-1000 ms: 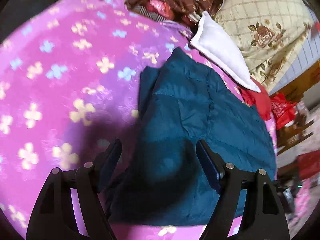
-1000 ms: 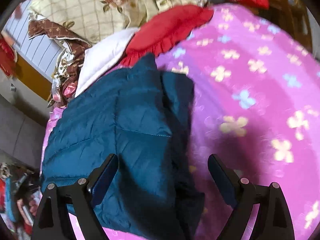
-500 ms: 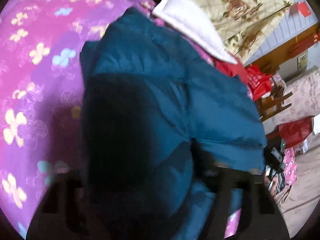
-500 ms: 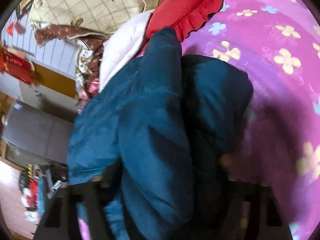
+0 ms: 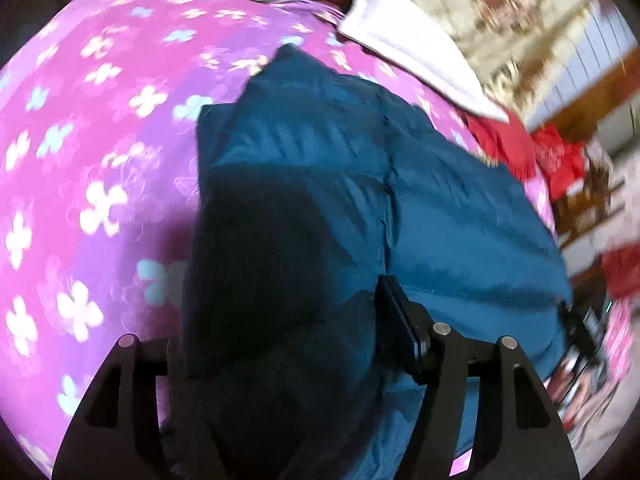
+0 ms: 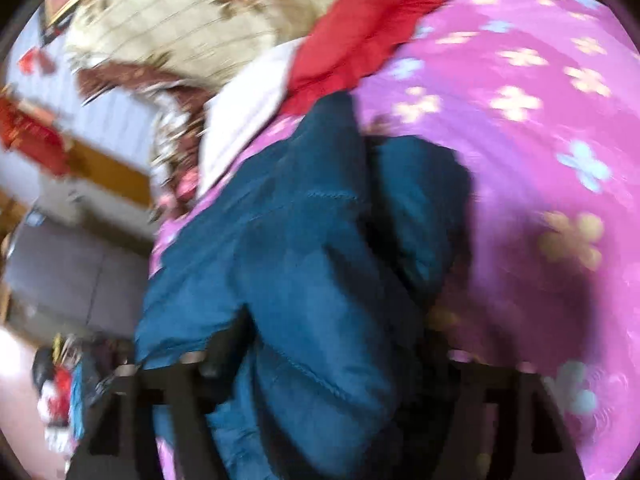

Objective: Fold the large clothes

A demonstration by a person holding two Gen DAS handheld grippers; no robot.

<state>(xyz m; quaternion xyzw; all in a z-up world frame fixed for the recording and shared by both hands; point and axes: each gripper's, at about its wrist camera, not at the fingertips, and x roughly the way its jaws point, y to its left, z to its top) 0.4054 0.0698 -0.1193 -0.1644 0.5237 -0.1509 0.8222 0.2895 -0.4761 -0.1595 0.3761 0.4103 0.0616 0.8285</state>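
Observation:
A teal quilted jacket (image 5: pixel 328 168) lies on the pink flowered bedspread (image 5: pixel 100 120). Its near part bulges up between the fingers of my left gripper (image 5: pixel 288 320); the right finger (image 5: pixel 400 328) presses the fabric and the left finger is hidden behind it. In the right wrist view the jacket (image 6: pixel 312 248) also rises between the fingers of my right gripper (image 6: pixel 332 344), which are blurred and mostly covered by fabric. Both grippers seem shut on bunched jacket fabric.
A white pillow (image 5: pixel 416 52), a red cushion (image 6: pixel 360 28) and a beige flowered quilt (image 6: pixel 192 12) lie at the head of the bed. The bed edge and cluttered floor (image 5: pixel 588 340) are to the right in the left wrist view.
Both grippers, open above the flat jacket a second ago, have gone down into it and closed on its near edge. The fabric is now bunched and lifted toward the cameras.

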